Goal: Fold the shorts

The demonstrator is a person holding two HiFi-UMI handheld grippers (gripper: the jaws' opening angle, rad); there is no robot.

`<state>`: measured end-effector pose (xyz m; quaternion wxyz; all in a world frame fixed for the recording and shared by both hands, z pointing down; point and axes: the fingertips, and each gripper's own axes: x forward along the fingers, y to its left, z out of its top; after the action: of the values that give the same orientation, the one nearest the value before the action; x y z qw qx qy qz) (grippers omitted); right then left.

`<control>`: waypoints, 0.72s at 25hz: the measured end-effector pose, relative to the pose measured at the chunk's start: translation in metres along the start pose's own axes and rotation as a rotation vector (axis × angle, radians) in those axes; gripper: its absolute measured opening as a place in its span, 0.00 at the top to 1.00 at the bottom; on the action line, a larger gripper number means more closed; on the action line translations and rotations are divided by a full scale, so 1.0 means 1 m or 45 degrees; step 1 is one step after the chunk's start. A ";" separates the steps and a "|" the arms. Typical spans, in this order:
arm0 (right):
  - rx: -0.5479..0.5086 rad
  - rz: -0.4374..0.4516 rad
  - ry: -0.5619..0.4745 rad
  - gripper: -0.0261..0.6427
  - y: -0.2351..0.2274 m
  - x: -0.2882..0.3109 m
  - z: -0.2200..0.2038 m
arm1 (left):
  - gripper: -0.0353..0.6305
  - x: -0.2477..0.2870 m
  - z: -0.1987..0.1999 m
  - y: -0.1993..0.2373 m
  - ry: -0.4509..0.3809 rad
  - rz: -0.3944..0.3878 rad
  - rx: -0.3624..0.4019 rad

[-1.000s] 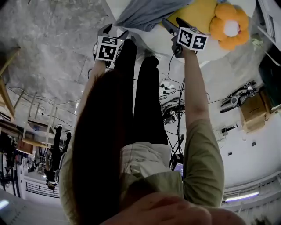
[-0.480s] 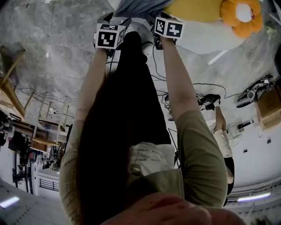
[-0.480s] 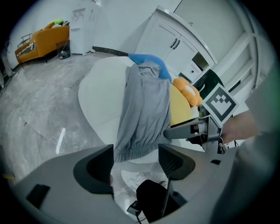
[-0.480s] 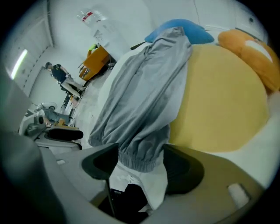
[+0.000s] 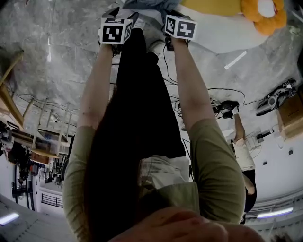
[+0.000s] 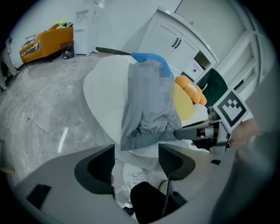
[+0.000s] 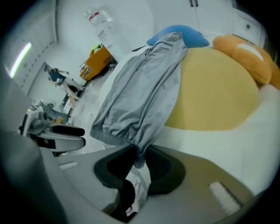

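Observation:
Grey shorts (image 6: 146, 118) lie on a white round table (image 6: 105, 87), with the elastic waistband hanging at the near edge. My left gripper (image 6: 136, 164) hovers just short of the waistband's left end, jaws wide apart and nothing between them. My right gripper (image 7: 139, 161) has just been closing, and its pads now pinch the right corner of the shorts' (image 7: 140, 87) waistband. In the head view both marker cubes sit at the top, left (image 5: 115, 30) and right (image 5: 180, 27), with the shorts (image 5: 142, 4) just beyond them.
A big yellow cushion (image 7: 214, 92) with an orange plush flower (image 7: 249, 57) lies on the table right of the shorts, partly under them. A blue object (image 7: 183, 35) sits behind. White cabinets (image 6: 175, 39) stand beyond. Cables (image 5: 222, 106) trail across the floor.
The right gripper has swung left and down from beside the cushion to the shorts' edge, close to the left one. The left gripper has sunk slightly.

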<state>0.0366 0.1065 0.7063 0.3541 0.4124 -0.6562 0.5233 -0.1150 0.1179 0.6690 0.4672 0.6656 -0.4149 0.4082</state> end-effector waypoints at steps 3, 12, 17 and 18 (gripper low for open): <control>0.154 0.182 -0.107 0.86 -0.001 -0.015 -0.007 | 0.48 0.000 -0.001 0.000 0.008 -0.001 0.004; 0.167 0.109 -0.094 0.89 -0.069 -0.045 -0.032 | 0.48 0.020 0.004 -0.018 0.037 -0.060 0.100; 0.104 0.117 -0.066 0.89 -0.067 -0.041 -0.031 | 0.48 0.048 0.004 -0.039 0.060 -0.135 0.091; 0.121 0.125 -0.074 0.89 -0.067 -0.040 -0.032 | 0.48 0.053 0.003 -0.041 0.068 -0.140 0.090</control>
<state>0.1154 0.1370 0.7037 0.2888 0.4110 -0.6601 0.5585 -0.0591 0.1146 0.7059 0.4761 0.6924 -0.3504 0.4137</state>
